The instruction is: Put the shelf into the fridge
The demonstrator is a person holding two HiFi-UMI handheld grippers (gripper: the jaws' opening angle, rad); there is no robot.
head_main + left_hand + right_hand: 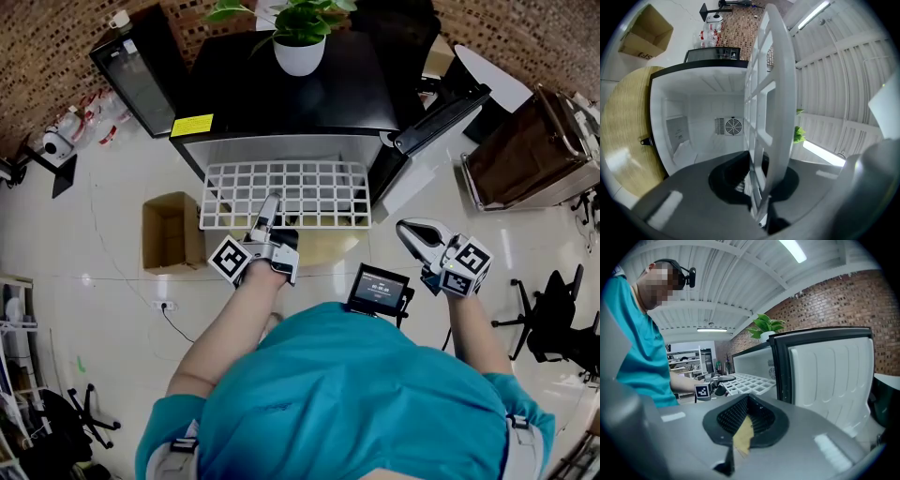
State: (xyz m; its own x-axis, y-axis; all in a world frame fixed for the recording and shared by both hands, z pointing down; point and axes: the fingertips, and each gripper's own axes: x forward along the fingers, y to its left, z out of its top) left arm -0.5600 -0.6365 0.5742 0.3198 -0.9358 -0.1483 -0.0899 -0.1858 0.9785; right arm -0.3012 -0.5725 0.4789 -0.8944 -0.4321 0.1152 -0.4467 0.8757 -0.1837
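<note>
A white grid shelf [286,194] lies flat, its far part inside the open black fridge [281,94] and its near edge sticking out. My left gripper [269,208] is shut on the middle of that near edge. In the left gripper view the shelf [771,93] runs edge-on between the jaws of the left gripper [757,173], toward the white fridge interior [708,126] with its round fan grille. My right gripper [417,234] hovers apart at the right, below the open fridge door [441,108], shut and holding nothing. The right gripper view shows the shelf [750,383] and the door's inner side [829,371].
A potted plant [300,37] stands on top of the fridge. An open cardboard box [172,230] sits on the floor at the left. A round wooden board [319,248] lies under the fridge front. A brown case [530,150] and an office chair [553,328] stand at the right.
</note>
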